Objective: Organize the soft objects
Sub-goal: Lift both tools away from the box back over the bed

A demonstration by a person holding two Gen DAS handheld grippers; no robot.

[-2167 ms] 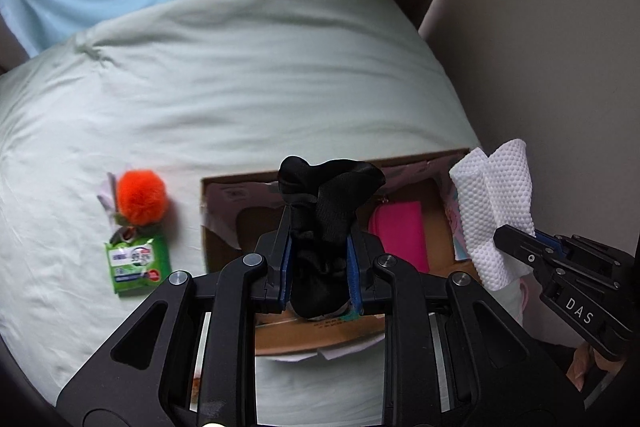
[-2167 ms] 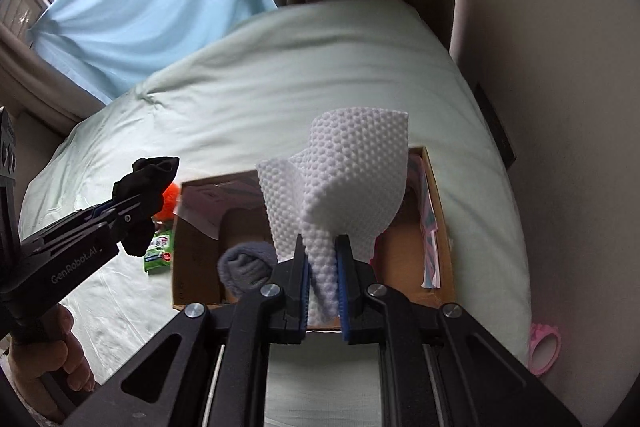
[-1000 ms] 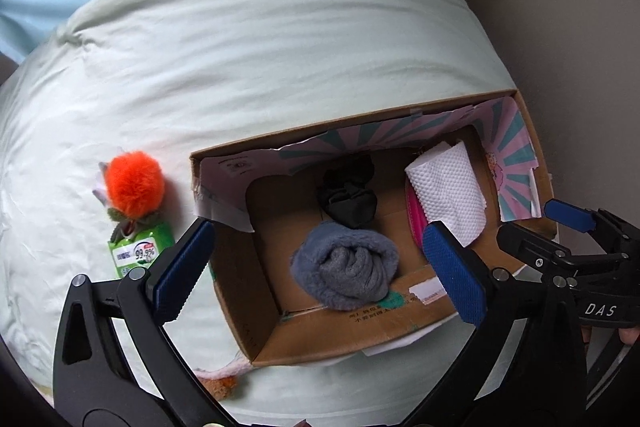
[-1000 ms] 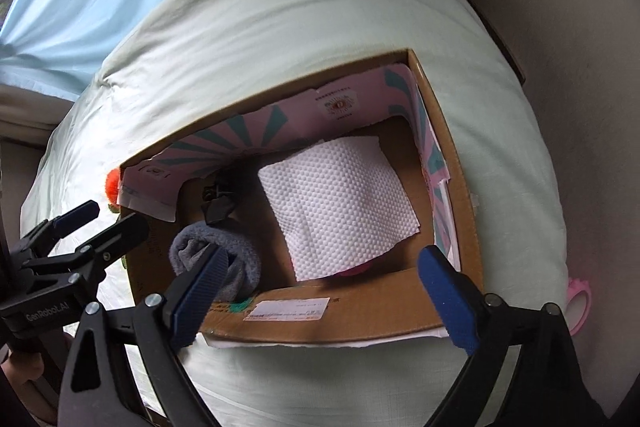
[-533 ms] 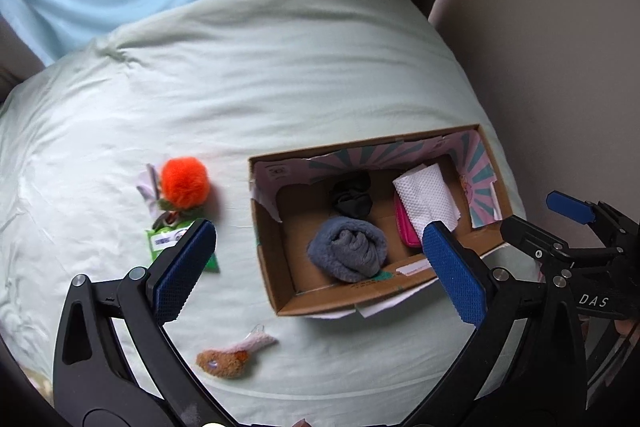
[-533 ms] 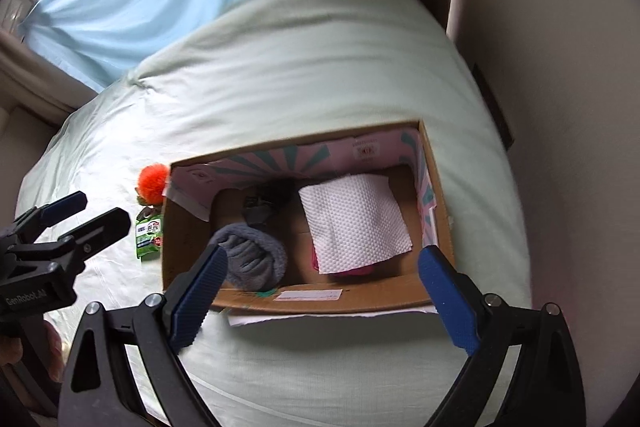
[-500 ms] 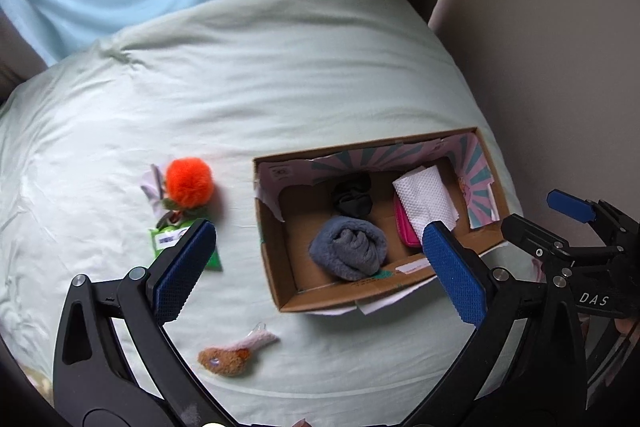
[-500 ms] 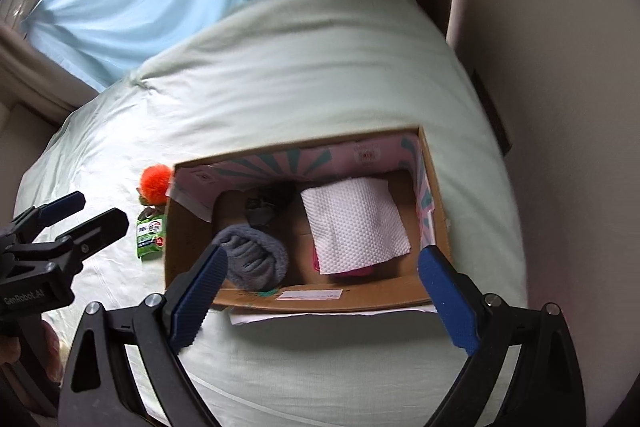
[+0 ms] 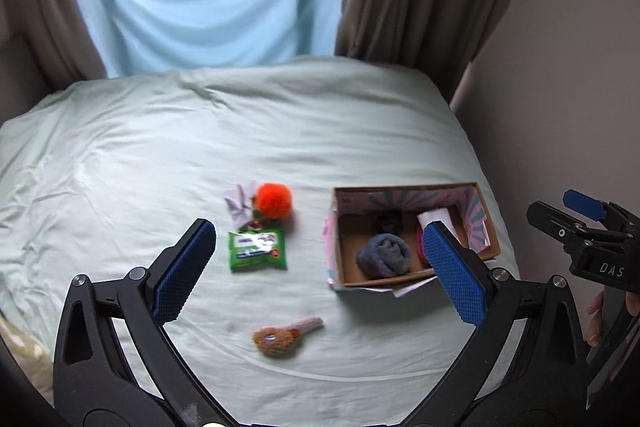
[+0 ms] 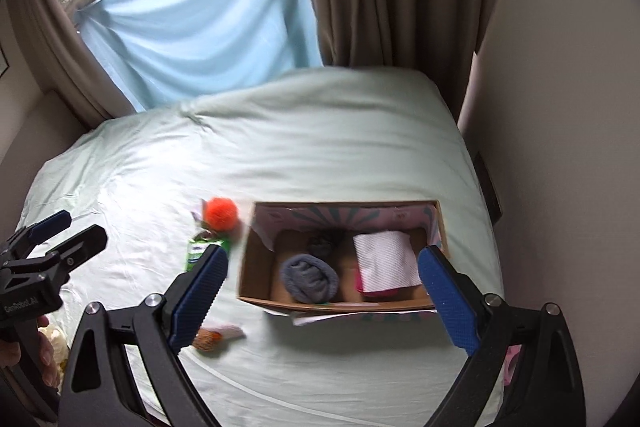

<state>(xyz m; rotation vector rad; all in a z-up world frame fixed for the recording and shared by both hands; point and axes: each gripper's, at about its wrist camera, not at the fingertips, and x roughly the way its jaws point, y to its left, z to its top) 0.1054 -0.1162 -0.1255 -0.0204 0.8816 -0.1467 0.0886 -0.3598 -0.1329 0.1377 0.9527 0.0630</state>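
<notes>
My left gripper [image 9: 318, 269] is spread wide, empty, over the bed [image 9: 168, 155]. Wipes pack [image 9: 257, 250], orange pompom [image 9: 273, 201], brown plush [image 9: 276, 341] lie left of cardboard box [image 10: 256, 259]. Its black item [image 10: 325, 242] is indistinct. My right gripper [image 10: 324, 297], also wide, hides the box's right end.

I see the bed [image 9: 160, 155] under a pale green sheet, its far edge against the curtains. A cardboard box [image 9: 342, 259] sits near the right edge. Towards the middle lie an orange pom-pom [image 9: 273, 201], touching a lilac cloth scrap [image 9: 239, 205], and a green wipes packet [image 9: 257, 250] just beside them. A small brown plush toy [image 9: 280, 338] lies closer to the near edge
</notes>
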